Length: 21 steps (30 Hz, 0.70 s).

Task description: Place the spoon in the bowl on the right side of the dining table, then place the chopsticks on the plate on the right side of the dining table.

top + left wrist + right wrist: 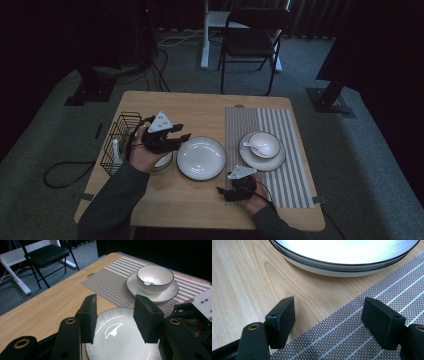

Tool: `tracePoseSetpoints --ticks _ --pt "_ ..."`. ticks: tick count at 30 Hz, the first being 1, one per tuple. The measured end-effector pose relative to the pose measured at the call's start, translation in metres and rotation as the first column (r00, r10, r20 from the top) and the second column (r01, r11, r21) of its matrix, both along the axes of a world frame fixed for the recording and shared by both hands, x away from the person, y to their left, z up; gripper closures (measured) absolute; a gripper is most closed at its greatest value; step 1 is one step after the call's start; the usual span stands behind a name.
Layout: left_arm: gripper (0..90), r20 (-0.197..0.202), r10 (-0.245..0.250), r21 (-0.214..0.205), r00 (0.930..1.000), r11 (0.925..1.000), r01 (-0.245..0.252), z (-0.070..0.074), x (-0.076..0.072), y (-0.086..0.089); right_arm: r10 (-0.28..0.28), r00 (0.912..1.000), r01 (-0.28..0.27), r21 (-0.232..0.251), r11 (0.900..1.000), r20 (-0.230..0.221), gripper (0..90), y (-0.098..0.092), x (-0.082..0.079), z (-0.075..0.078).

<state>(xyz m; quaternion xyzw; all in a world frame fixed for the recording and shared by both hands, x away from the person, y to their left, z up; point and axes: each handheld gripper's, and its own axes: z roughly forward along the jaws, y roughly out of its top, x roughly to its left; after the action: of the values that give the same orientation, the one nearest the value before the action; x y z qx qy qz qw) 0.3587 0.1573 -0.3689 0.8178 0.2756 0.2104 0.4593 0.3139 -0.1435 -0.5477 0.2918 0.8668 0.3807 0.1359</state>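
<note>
A large white plate [201, 157] with a dark rim lies at the table's middle. My left gripper [181, 134] hovers at its left edge; in the left gripper view the gripper [116, 308] stands open above the plate [120, 340], holding nothing. My right gripper [221, 191] rests low by the table's front edge. Seen in the right gripper view, that gripper [329, 312] is open and empty, straddling the edge of the striped placemat [352, 340], with the plate [342, 255] just ahead. A white bowl [155, 277] with a spoon [148, 283] sits on a saucer [162, 296].
A black wire basket [120, 140] stands at the table's left edge. A small white dish [164, 162] lies under my left hand. The striped placemat [285, 150] covers the right side. A black chair [252, 42] stands beyond the table.
</note>
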Motion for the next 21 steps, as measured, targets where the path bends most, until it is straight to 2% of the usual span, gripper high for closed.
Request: tracePoseSetpoints --ticks 9,21 --pt "53.8 0.021 0.033 -0.006 0.9992 0.9994 -0.033 0.012 -0.002 0.017 0.0 1.0 0.0 0.0 1.0 0.0 26.6 0.0 0.0 0.0" --pt "51.1 0.037 0.074 -0.009 0.9966 0.9972 -0.074 0.019 -0.002 0.033 0.0 1.0 0.0 0.0 1.0 0.0 26.6 0.0 0.0 0.0"
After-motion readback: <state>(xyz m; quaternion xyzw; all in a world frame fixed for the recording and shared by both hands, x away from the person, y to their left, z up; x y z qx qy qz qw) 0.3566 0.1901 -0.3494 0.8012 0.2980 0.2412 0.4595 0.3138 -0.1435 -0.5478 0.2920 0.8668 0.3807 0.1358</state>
